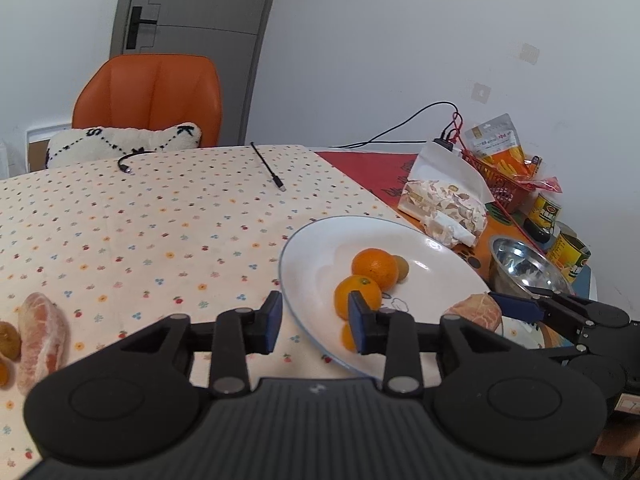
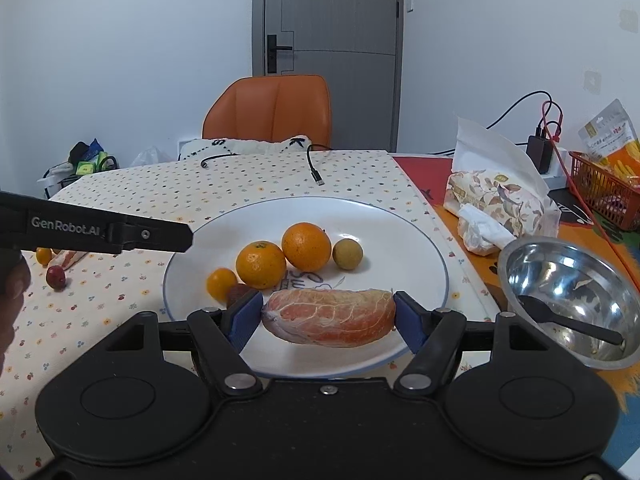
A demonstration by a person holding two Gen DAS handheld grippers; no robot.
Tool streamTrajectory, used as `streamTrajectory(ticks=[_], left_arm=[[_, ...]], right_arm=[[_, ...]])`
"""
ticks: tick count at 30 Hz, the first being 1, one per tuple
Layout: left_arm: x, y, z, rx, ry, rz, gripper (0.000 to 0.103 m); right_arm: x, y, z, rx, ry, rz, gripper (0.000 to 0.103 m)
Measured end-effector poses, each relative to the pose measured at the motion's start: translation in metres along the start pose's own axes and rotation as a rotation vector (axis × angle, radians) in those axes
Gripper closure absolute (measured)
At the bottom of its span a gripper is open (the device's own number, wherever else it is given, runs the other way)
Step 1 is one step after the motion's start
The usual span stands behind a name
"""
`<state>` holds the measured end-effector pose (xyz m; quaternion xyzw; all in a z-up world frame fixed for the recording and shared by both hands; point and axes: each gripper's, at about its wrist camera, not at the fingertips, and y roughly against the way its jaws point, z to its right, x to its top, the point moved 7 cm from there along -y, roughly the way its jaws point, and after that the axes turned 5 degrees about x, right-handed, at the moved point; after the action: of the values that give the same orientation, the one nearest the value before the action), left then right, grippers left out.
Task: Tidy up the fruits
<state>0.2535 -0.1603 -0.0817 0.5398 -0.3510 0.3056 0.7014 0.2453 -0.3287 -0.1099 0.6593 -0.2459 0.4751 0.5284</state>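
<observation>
Right claw (image 2: 328,318) pads pressing peeled pomelo segment (image 2: 330,316) ends, over plate (image 2: 420,240)

Left gripper (image 1: 314,322) and right gripper (image 2: 328,318) showing matte black linkage arms, blue finger pads (image 2: 244,320), silver pivot screws, round side housings, ribbed centre plate; white "GenRobot.AI" lettering running along one finger's side.

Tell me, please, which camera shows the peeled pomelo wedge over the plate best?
The right wrist view: the wedge fills the foreground between its jaws. The left wrist view shows only one end, behind a black arm.
</observation>
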Motion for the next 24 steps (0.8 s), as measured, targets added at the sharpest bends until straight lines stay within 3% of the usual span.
streamTrajectory(ticks=[2, 7, 12, 24], left_arm=[[-0.001, 0.004, -0.006, 0.012, 0.010, 0.001, 0.063], [-0.004, 0.014, -0.020, 0.050, 0.035, 0.013, 0.043], [-0.005, 0.027, -0.031, 0.087, 0.047, 0.033, 0.026], [-0.011, 0.056, -0.059, 0.157, 0.066, 0.060, 0.018]], right_arm=[[0.000, -0.001, -0.001, -0.007, 0.007, 0.002, 0.033], [-0.001, 0.000, -0.004, -0.026, 0.025, 0.014, 0.021], [-0.001, 0.005, -0.008, -0.018, 0.020, 0.021, 0.018], [-0.003, 0.013, -0.030, 0.036, 0.007, 0.022, 0.015]])
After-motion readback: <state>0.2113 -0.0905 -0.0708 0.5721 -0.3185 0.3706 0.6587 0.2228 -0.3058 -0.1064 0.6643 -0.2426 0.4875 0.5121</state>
